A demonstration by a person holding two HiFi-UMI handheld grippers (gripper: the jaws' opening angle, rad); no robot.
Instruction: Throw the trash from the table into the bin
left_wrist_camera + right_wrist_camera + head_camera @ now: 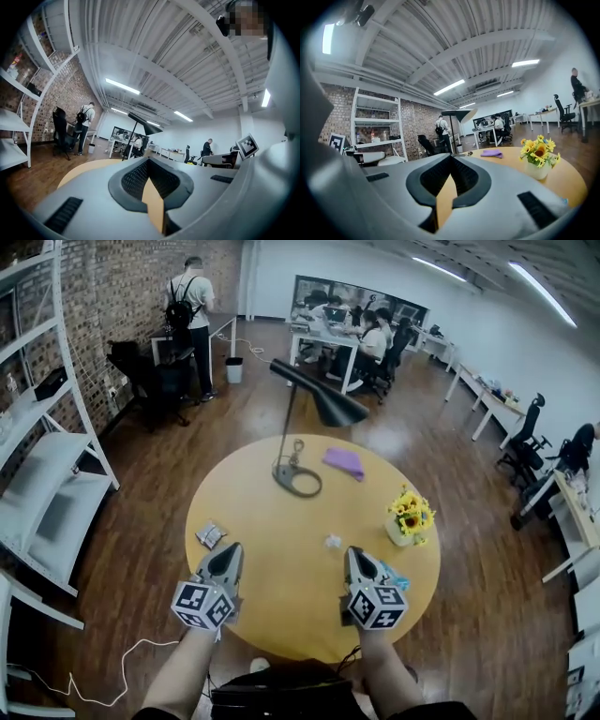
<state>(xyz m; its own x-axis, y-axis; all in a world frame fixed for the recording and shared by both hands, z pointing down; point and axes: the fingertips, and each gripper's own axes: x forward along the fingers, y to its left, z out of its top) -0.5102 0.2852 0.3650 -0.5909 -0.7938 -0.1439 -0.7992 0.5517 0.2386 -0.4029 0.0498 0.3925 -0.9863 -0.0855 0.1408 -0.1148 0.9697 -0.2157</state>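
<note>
Head view showed both tools low over the near edge of the round yellow surface (281, 606). The left hand-held gripper (231, 549) and the right hand-held gripper (355, 553) were each fully closed with nothing in them, and the two gripper views showed the pads pressed together.

The trash lay untouched. A crumpled silver wrapper (210, 535) sat just up and left of the left tool, a small white scrap (333, 541) lay between the two tools, and a blue piece (397, 577) lay just beside the right tool.

To my eye, the main risk was shoving rather than gripping. With the jaws not opened first, a closed tip would probably push the light wrapper off the left rim. The white scrap looked thin enough to slip out of the pads.

A wide sweep on the right could tip the flower vase (410, 518), and the purple cloth (344, 462) might be taken for rubbish. The only bin I could make out was a small white bin (233, 369) far off at the upper left, so a weak grip might drop things on the way.
</note>
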